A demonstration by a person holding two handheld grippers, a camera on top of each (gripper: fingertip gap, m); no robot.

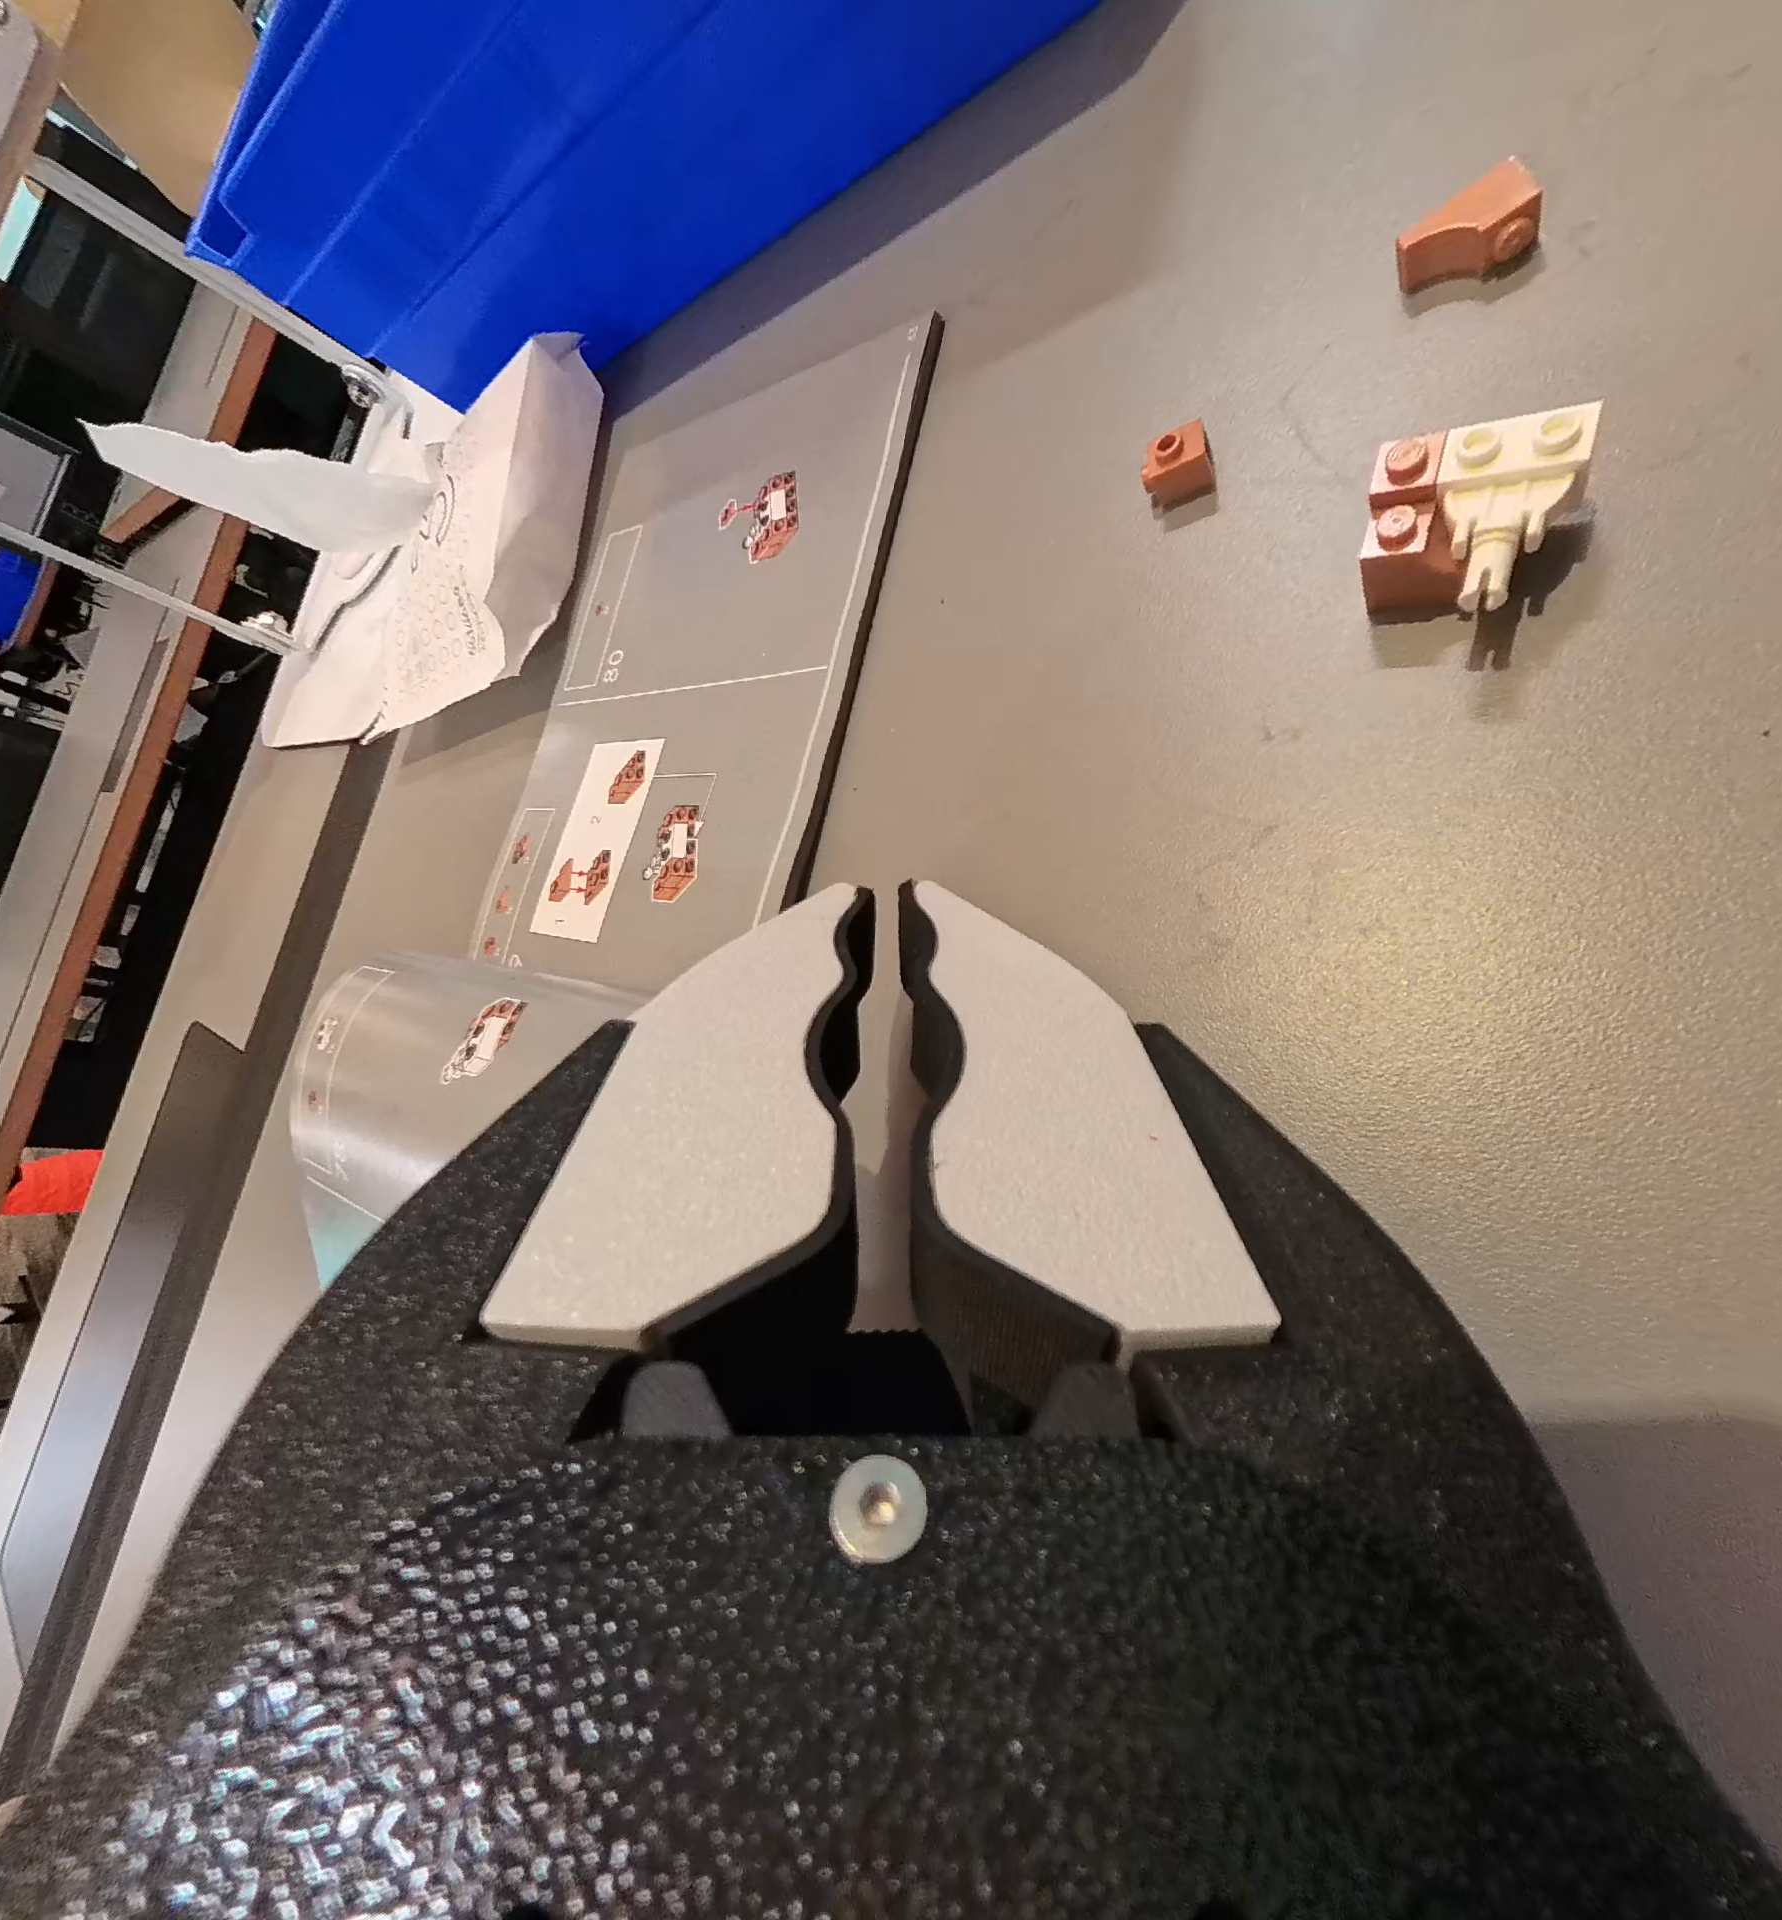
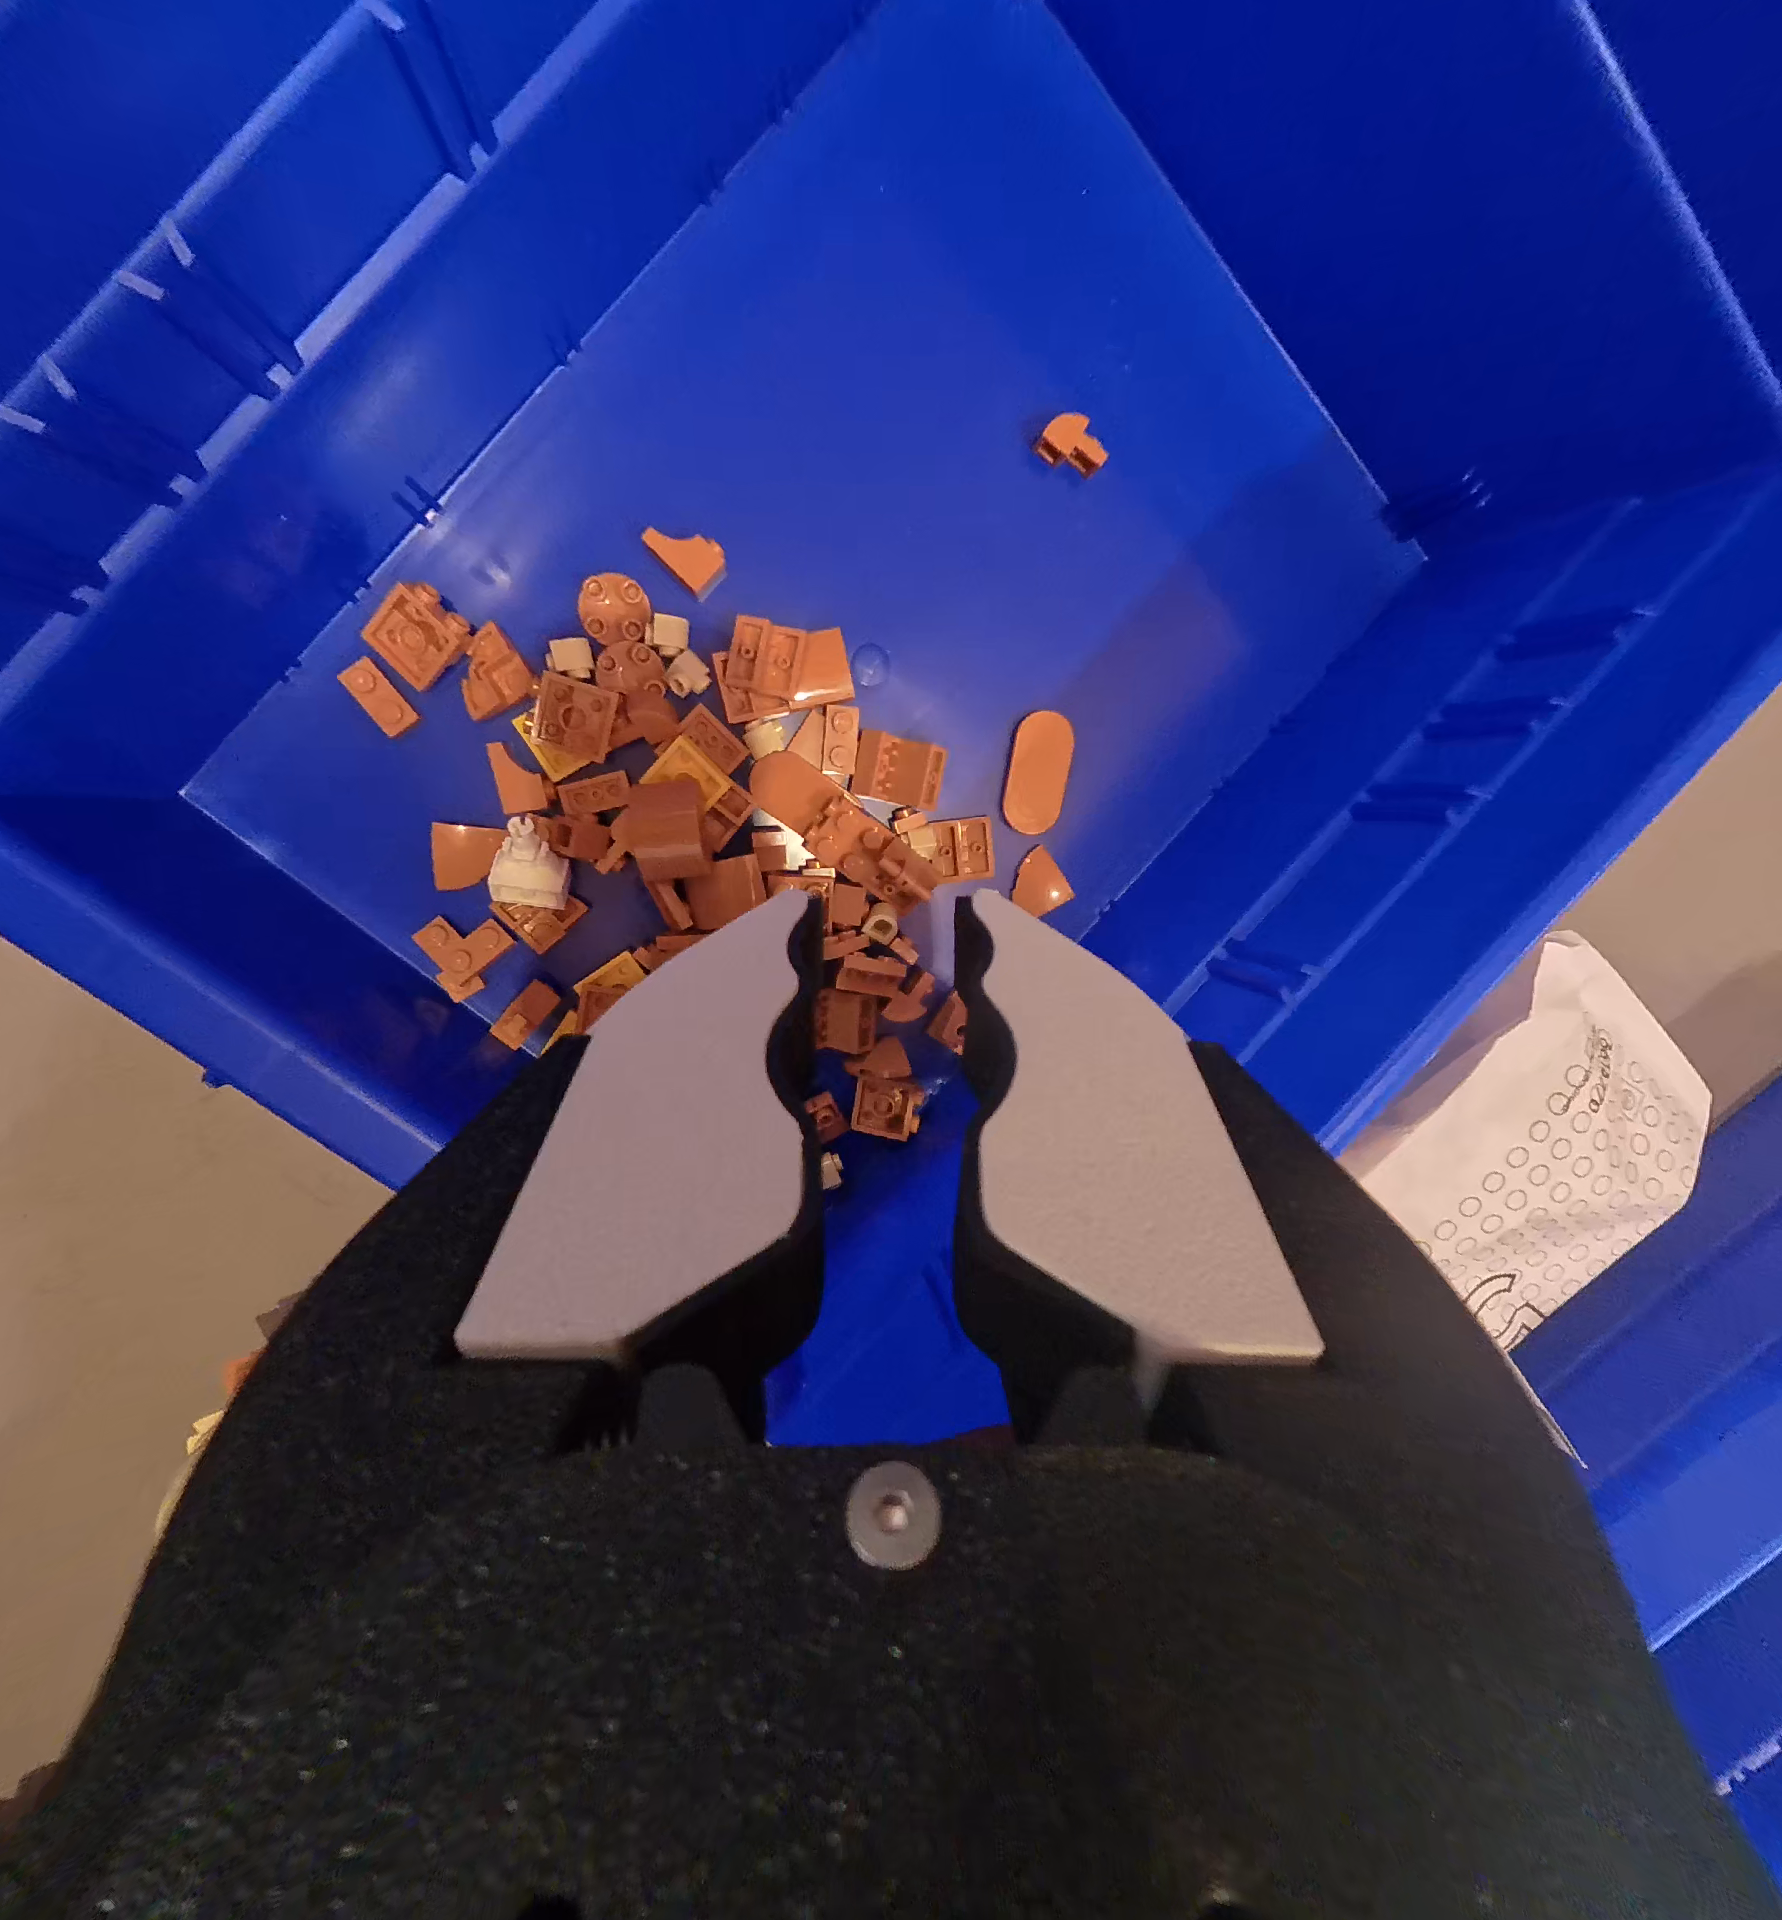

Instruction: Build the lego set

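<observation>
Left wrist view: left gripper (image 1: 887,894) hangs over the grey table (image 1: 1282,935), its fingers (image 1: 762,1039) nearly together with only a thin slit between the tips, nothing in it. Just beyond the tips, to the left, lies an open booklet (image 1: 762,582) with grey pages showing brick diagrams; its near page curls up. A torn white paper bag (image 1: 430,540) lies past the booklet, against a blue bin (image 1: 575,156). To the right on the table, well apart from the gripper: a small assembly (image 1: 1469,509) of brown bricks joined to a pale cream plate with a clip end; a tiny brown brick (image 1: 1178,473) with one stud to its left; a brown curved slope (image 1: 1469,239) farther off.

Right wrist view: right gripper (image 2: 887,904) is above the bin (image 2: 970,312), looking down into it. Jaws stand partly open; no pad presses on anything. Between and below the fingers (image 2: 1063,1039) a heap of bricks (image 2: 679,790) shows on the bin floor: mostly brown plates, slopes and round pieces, a few yellow and cream. A white clip piece (image 2: 528,873) sits at the heap's left. A brown oval tile (image 2: 1038,769) lies just to the right of the heap, and one small brown piece (image 2: 1069,442) lies alone farther off. The bag (image 2: 1552,1122) lies at the right, outside the bin.
</observation>
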